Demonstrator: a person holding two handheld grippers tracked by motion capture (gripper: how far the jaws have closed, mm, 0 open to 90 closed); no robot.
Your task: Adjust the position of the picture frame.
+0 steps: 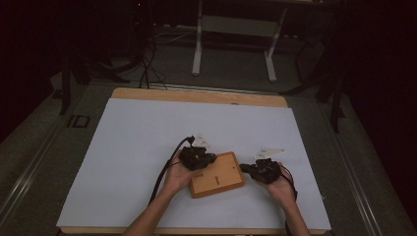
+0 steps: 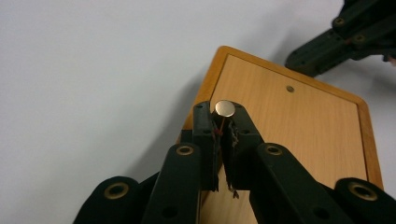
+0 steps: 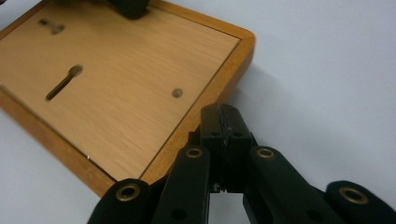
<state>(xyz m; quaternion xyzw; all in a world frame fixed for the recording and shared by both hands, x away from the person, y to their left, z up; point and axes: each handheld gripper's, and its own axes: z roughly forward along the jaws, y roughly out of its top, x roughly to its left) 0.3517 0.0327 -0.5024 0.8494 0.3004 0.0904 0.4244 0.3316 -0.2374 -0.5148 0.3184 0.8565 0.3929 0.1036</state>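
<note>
Flat wooden box (image 1: pixel 217 174), raised orange rim, keyhole slot, small hole.

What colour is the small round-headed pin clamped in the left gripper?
Shiny pale gold, metallic. The small round-headed pin shows best in the left gripper view.

White sheet (image 1: pixel 147 162) covers most of wooden table (image 1: pixel 196 95); bare wood strip shows along far edge. Grey carpeted floor (image 1: pixel 236 78) beyond table. White-legged frame (image 1: pixel 235 27) stands on floor past far edge. Black cables (image 1: pixel 147 69) trail across floor at far left. Dark surroundings on both sides.
</note>
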